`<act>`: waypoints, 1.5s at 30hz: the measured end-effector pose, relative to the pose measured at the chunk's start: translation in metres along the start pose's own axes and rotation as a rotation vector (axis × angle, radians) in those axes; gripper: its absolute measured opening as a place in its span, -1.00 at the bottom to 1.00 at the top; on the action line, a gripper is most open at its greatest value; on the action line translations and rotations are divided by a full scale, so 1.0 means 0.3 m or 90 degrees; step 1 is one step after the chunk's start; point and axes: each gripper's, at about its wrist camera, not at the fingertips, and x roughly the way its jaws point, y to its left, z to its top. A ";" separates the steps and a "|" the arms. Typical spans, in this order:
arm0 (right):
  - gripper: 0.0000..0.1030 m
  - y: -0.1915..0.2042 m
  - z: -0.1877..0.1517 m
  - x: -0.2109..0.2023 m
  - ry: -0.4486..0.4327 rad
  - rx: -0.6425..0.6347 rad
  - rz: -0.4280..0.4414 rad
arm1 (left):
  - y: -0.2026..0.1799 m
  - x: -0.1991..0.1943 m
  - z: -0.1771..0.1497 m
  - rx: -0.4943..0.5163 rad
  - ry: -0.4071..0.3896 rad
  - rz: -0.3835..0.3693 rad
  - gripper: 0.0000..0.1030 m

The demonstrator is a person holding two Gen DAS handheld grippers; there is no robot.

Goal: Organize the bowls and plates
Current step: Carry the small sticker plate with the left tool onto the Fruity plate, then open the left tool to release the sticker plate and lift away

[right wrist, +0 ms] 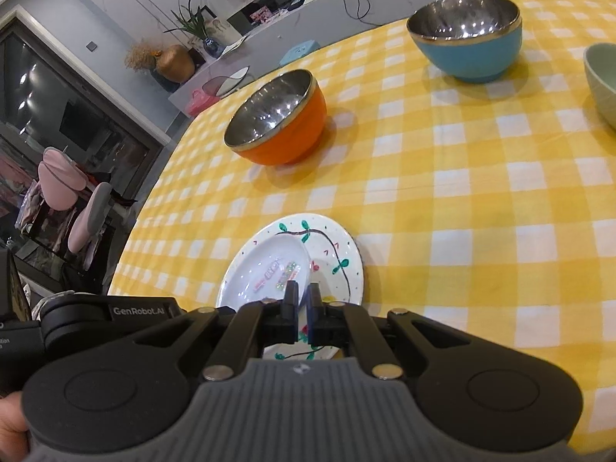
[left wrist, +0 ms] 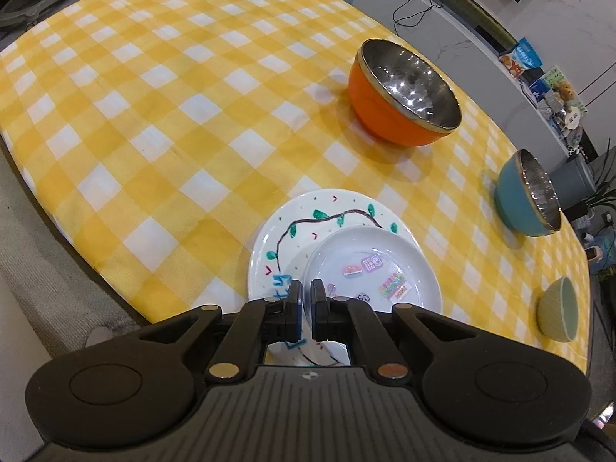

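Observation:
A small white plate (left wrist: 346, 248) with stickers lies on a larger white plate (left wrist: 277, 238) painted with a vine, near the table's front edge. It sits off-centre, over the large plate's right rim. My left gripper (left wrist: 306, 292) is shut just over the small plate's left rim, nothing visibly clamped. In the right wrist view the small plate (right wrist: 265, 261) looks tilted on the large plate (right wrist: 338, 246). My right gripper (right wrist: 303, 296), also shut, is at their near side. Further back stand an orange bowl (left wrist: 385, 115) (right wrist: 292, 131), a blue bowl (left wrist: 516, 200) (right wrist: 473, 54) and a pale green bowl (left wrist: 554, 312) (right wrist: 600, 77).
A yellow checked cloth (left wrist: 154, 115) covers the table, and its wide left half holds nothing. The table's edge (right wrist: 154, 192) drops off left of the plates. The other gripper's housing (right wrist: 115, 312) sits close beside my right gripper. A hand (right wrist: 9, 419) shows at the bottom left.

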 end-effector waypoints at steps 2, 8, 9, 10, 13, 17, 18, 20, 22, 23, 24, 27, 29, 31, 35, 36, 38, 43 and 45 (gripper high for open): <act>-0.99 -0.002 0.002 0.010 0.000 -0.004 0.000 | -0.007 0.003 0.000 0.014 -0.010 0.005 -0.93; -0.99 -0.005 0.002 0.040 0.005 -0.015 -0.013 | -0.017 0.027 -0.001 0.037 -0.022 0.018 -0.93; -0.99 -0.011 0.002 0.045 0.007 -0.012 -0.011 | -0.016 0.032 0.000 0.039 -0.020 0.020 -0.93; -0.99 -0.016 0.001 0.050 0.010 -0.008 -0.012 | -0.015 0.037 0.000 0.040 -0.018 0.020 -0.93; -1.00 -0.019 -0.001 0.063 0.019 -0.008 -0.019 | -0.013 0.041 -0.003 0.046 -0.021 0.023 -0.93; -0.99 -0.013 -0.007 0.066 0.027 -0.013 -0.025 | -0.015 0.038 -0.002 0.055 -0.019 0.027 -0.93; -0.99 -0.011 -0.008 0.065 0.027 -0.015 -0.027 | -0.013 0.037 -0.002 0.056 -0.017 0.025 -0.93; -0.95 -0.007 -0.009 0.061 0.025 -0.023 -0.031 | -0.014 0.035 -0.002 0.061 -0.016 0.026 -0.92; -0.90 -0.003 -0.008 0.061 0.022 -0.031 -0.041 | -0.017 0.033 -0.003 0.069 -0.018 0.031 -0.90; -0.88 -0.003 -0.008 0.061 0.022 -0.036 -0.044 | -0.016 0.030 -0.002 0.070 -0.021 0.034 -0.80; -0.87 -0.004 -0.008 0.060 0.021 -0.037 -0.044 | -0.016 0.024 -0.001 0.071 -0.025 0.035 -0.68; -0.82 -0.011 0.000 0.048 0.015 -0.032 -0.032 | -0.014 -0.008 0.010 0.074 -0.042 0.023 -0.61; -0.69 -0.007 0.006 0.031 0.002 -0.036 -0.026 | -0.022 -0.034 0.021 0.084 -0.057 0.019 -0.55; -0.50 -0.001 0.014 0.011 -0.021 -0.047 -0.028 | -0.033 -0.055 0.033 0.093 -0.075 0.015 -0.53; -0.41 0.000 0.045 -0.013 -0.065 -0.053 -0.038 | -0.061 -0.088 0.071 0.098 -0.117 -0.006 -0.52; -0.40 -0.003 0.055 -0.018 -0.073 -0.047 -0.040 | -0.070 -0.095 0.083 0.102 -0.129 -0.015 -0.48; -0.39 -0.008 0.075 -0.025 -0.089 -0.035 -0.044 | -0.087 -0.101 0.113 0.105 -0.144 -0.028 -0.43; -0.38 0.008 0.153 -0.020 -0.126 -0.017 -0.070 | -0.132 -0.092 0.201 0.106 -0.175 -0.038 -0.40; -0.37 0.029 0.192 -0.010 -0.136 -0.022 -0.075 | -0.144 -0.076 0.238 0.106 -0.182 -0.039 -0.40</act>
